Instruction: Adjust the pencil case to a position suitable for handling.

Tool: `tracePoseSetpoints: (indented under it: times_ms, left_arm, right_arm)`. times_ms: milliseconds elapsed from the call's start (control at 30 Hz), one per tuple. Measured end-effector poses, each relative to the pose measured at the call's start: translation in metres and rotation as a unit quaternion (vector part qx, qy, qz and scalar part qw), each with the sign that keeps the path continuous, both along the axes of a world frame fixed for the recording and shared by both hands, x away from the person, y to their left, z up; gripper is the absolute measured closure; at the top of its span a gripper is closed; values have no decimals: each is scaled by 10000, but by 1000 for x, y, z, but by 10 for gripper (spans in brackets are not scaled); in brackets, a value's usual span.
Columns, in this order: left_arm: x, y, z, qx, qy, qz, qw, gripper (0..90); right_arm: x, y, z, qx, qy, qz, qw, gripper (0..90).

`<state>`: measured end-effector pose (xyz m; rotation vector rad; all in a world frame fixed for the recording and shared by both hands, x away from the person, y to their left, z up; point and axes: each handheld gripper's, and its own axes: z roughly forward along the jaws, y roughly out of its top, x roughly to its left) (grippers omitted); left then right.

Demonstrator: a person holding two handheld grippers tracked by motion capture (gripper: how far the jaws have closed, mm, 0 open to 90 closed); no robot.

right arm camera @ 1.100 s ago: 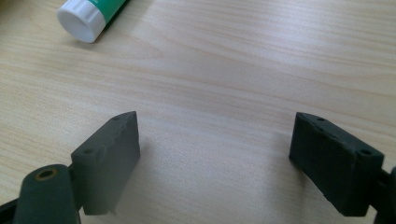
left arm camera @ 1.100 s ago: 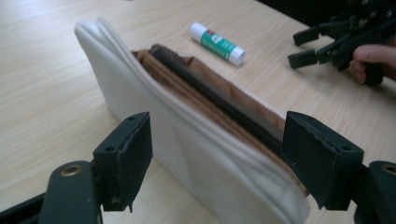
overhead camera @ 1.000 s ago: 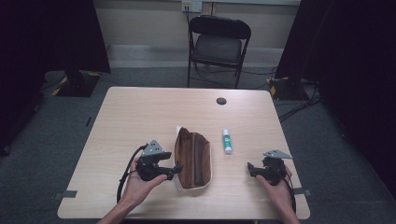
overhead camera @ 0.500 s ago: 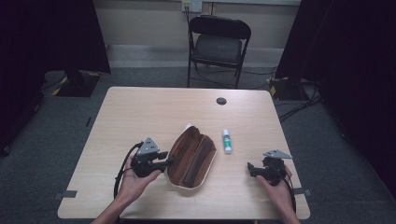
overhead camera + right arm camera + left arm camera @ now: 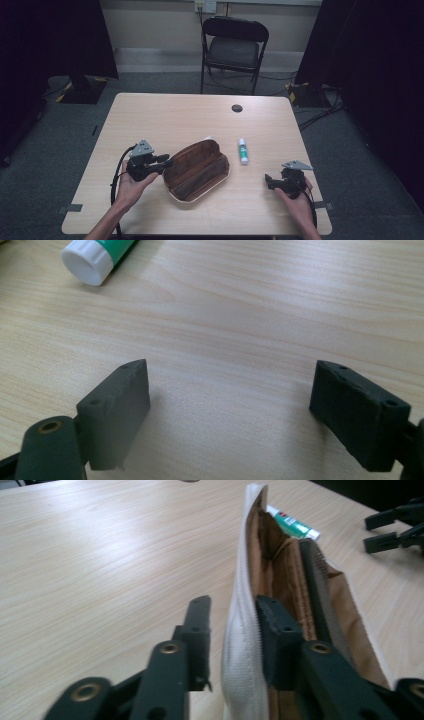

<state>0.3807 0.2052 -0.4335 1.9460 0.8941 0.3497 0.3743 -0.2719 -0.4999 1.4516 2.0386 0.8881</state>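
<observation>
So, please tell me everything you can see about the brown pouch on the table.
The pouch is brown inside with a white fabric outside, long and rounded. It lies open on the wooden table, slanted, its zipper edge showing. The left gripper straddles its near wall, jaws apart, one outside and one inside. A glue stick lies beside it, not touching.

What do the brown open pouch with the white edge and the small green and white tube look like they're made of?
The brown pouch with white outer shell looks like soft fabric: woven white texture outside, matte suede-like brown lining, possibly faux leather. The green and white tube appears to be smooth plastic, with a ridged, slightly glossy white cap; likely a glue stick.
</observation>
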Motion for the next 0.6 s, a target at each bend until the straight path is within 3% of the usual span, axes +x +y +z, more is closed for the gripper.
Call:
tracePoseSetpoints:
  times_ms: [67, 167, 267, 400, 500, 600]
  left_arm:
    - [1, 0, -2, 45, 46, 39, 10000, 600]
    - [1, 2, -6, 278, 96, 115, 9995, 540]
    - [1, 6, -9, 219, 181, 165, 9995, 515]
    - [0, 9, -11, 317, 209, 176, 9991, 479]
    - [-5, 7, -17, 635, 359, 192, 9972, 397]
    - [-11, 14, -18, 526, 427, 163, 9976, 403]
  right_arm:
    - [0, 0, 0, 0, -1, 0, 10000, 152]
    - [0, 0, 0, 0, 0, 0, 10000, 152]
    - [0, 0, 0, 0, -1, 1, 10000, 153]
    - [0, 0, 0, -3, -10, 9, 10000, 153]
    - [0, 0, 0, -3, -10, 8, 10000, 153]
    - [0, 0, 0, -2, -8, 6, 10000, 153]
